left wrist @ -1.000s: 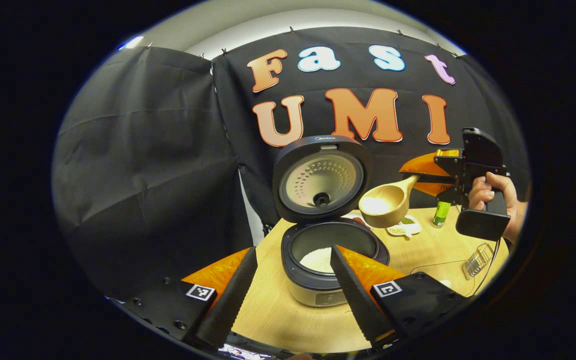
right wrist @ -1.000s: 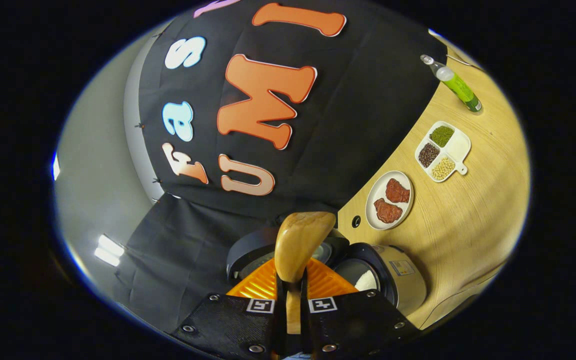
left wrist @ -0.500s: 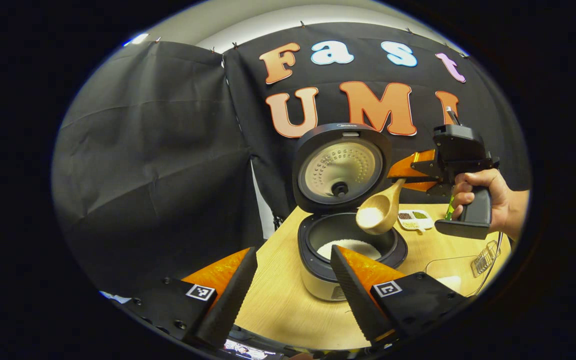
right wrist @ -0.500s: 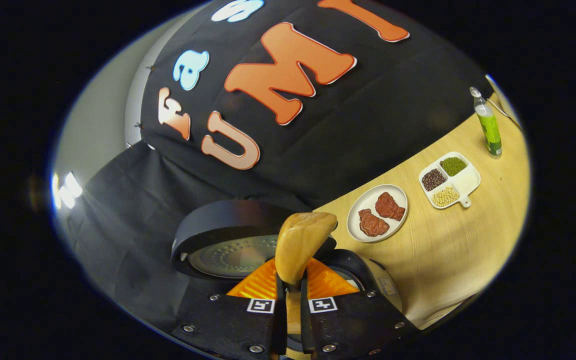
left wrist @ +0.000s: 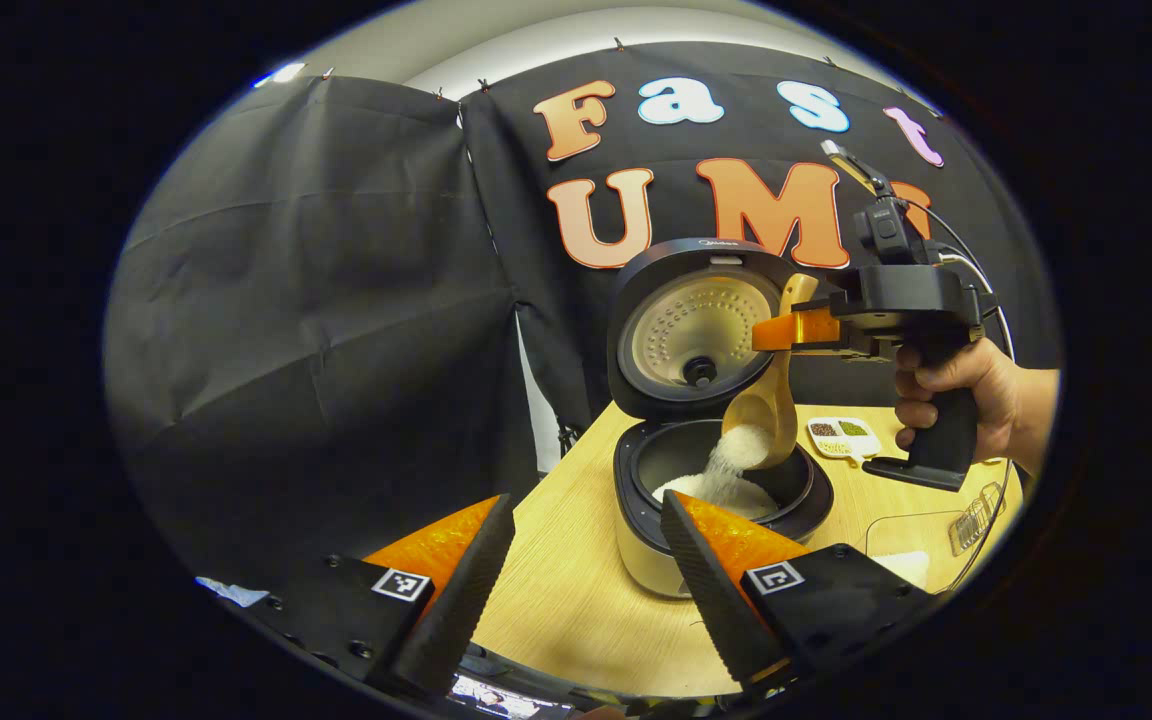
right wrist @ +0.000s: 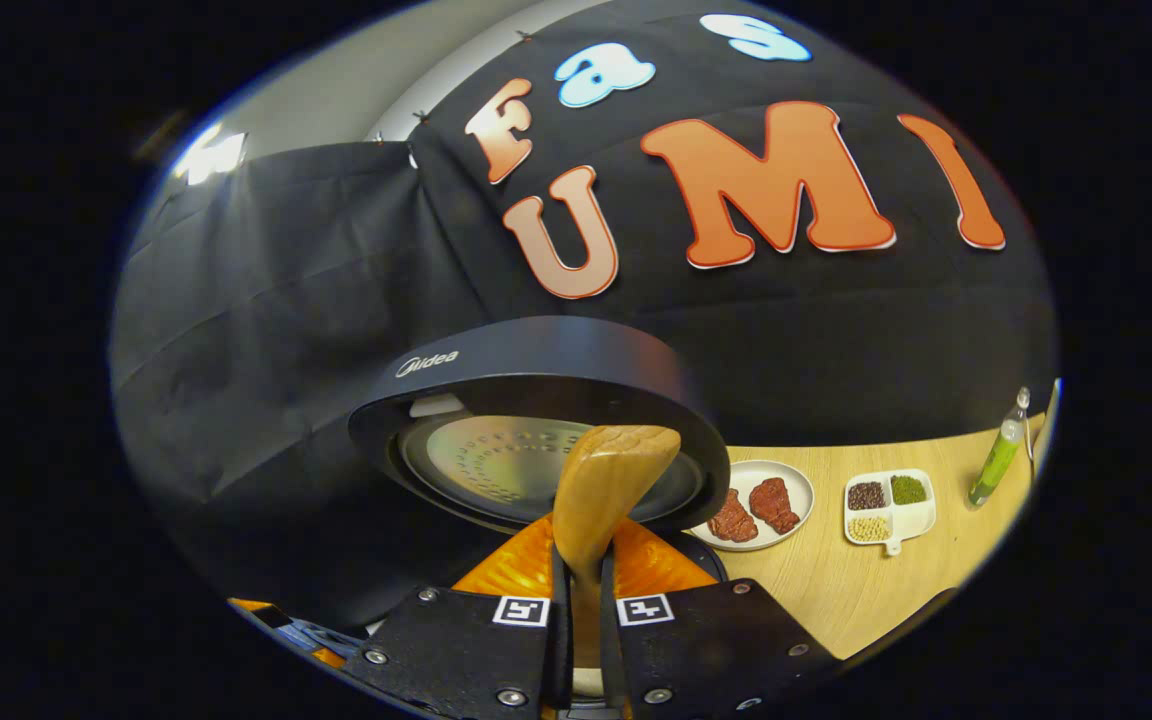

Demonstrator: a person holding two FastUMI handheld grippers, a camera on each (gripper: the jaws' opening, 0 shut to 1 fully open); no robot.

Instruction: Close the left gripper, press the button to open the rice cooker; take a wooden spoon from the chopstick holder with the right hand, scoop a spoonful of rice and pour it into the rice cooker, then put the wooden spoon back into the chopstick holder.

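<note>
Since the earlier frames, the wooden spoon has been tipping from level to bowl-down, and rice is now streaming from it into the rice cooker. Seen from the left gripper view, the right gripper, held in a person's hand, is hanging above the open pot and pinching the spoon's handle between its two fingers; the lid is standing upright behind the pot, inner face toward the camera. At the bottom of that view the left gripper is hovering with its fingers spread apart, touching nothing (the cooker is sitting just beyond them, near the left edge of the table). From the right gripper view, the spoon handle is rising between the pressed fingers, with the raised lid directly ahead. Toward the table's back edge are lying a plate of meat, a divided dish of beans and a green bottle.
</note>
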